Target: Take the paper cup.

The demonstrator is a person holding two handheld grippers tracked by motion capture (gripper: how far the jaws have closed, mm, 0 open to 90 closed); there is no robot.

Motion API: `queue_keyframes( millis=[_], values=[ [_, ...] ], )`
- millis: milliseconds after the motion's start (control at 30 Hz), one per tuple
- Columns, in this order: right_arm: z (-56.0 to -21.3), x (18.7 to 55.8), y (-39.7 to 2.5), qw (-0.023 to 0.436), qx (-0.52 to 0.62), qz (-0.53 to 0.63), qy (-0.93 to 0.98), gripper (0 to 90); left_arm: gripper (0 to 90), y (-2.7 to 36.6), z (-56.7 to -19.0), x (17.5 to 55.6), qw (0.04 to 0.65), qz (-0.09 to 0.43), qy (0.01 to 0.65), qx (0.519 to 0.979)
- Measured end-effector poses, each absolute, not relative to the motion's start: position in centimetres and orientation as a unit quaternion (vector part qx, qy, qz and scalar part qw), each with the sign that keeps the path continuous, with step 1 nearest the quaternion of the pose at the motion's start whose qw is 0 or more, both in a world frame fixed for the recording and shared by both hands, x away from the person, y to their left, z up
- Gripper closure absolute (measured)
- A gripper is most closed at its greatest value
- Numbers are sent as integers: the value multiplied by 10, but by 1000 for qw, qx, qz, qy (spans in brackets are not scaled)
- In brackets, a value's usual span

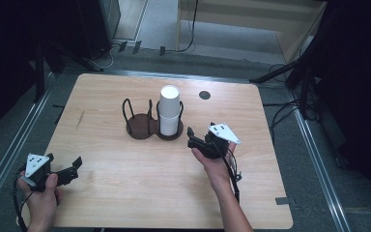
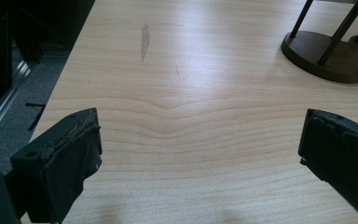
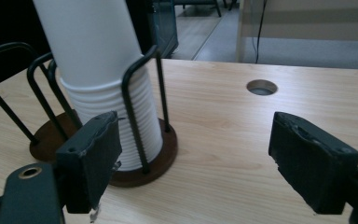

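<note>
A stack of white paper cups (image 1: pixel 169 110) stands upright in the right ring of a dark two-ring wire cup holder (image 1: pixel 141 126) at the table's middle. In the right gripper view the cup stack (image 3: pixel 102 79) rises just ahead and left of my jaws. My right gripper (image 1: pixel 191 140) hovers open right of the holder, a short gap from it, with nothing between its jaws. My left gripper (image 1: pixel 75 166) is open near the front left corner, empty, well away from the holder (image 2: pixel 328 56).
The wooden table (image 1: pixel 125 183) has a round cable hole (image 1: pixel 204 95) at the back right. A grey smear (image 2: pixel 144 39) marks the wood on the left. Dark stands and cables (image 1: pixel 290 111) surround the table on the floor.
</note>
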State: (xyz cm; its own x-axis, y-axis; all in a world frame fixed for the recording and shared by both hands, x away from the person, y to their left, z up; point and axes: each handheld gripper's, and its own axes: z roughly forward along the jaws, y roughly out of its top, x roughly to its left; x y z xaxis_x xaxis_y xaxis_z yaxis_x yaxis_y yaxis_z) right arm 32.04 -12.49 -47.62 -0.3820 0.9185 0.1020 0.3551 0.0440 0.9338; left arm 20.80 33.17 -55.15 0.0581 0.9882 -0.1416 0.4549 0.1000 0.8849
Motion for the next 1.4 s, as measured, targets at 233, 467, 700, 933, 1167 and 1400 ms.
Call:
queue_keyframes(
  millis=[233,467,700,933,1167,1400],
  values=[
    [-468,332,-99,283,467,502,671,166,0,332,-551,208,425,312,609,592],
    [-462,340,-78,282,454,507,677,166,0,331,-551,208,423,313,607,596],
    [-458,349,-63,280,450,509,678,166,0,331,-551,208,422,313,608,595],
    [-452,361,-49,284,448,510,677,167,0,331,-551,208,424,312,609,594],
    [-452,370,-37,289,451,501,680,169,0,331,-551,209,423,310,608,596],
    [-454,375,-29,292,453,493,683,173,0,331,-552,209,424,310,608,595]
  ],
)
